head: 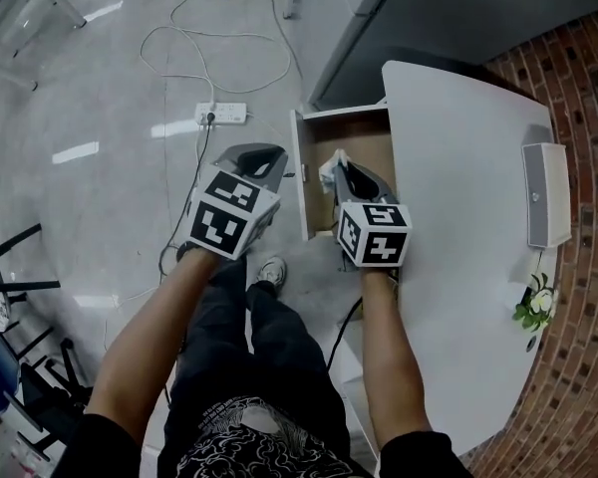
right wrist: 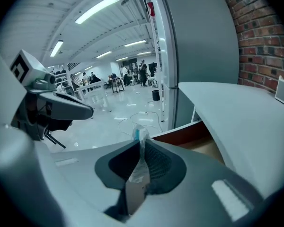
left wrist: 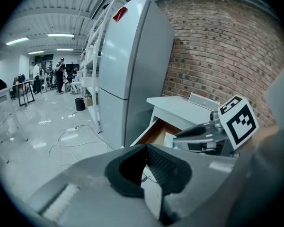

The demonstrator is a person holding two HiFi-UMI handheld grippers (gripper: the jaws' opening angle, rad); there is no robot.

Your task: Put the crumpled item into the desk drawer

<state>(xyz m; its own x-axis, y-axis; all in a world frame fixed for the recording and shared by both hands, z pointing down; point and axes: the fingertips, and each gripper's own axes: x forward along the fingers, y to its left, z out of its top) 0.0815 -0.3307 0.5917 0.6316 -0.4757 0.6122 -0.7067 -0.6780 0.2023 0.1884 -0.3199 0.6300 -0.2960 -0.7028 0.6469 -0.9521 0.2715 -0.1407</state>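
a: head view, where's the item (head: 329, 174)?
b: pinched in the right hand-held gripper (head: 342, 170), over the open drawer (head: 301, 162) at the table's (head: 458, 187) edge. the left hand-held gripper (head: 254, 159) hangs beside the drawer front.
a: left gripper view?
b: its jaws meet at the tips, nothing between them.
a: right gripper view?
b: jaws clamped on the item, a thin crinkled wrapper poking past the tips. it looks light, soft and slippery, so a pinch across its bunched middle probably holds best.
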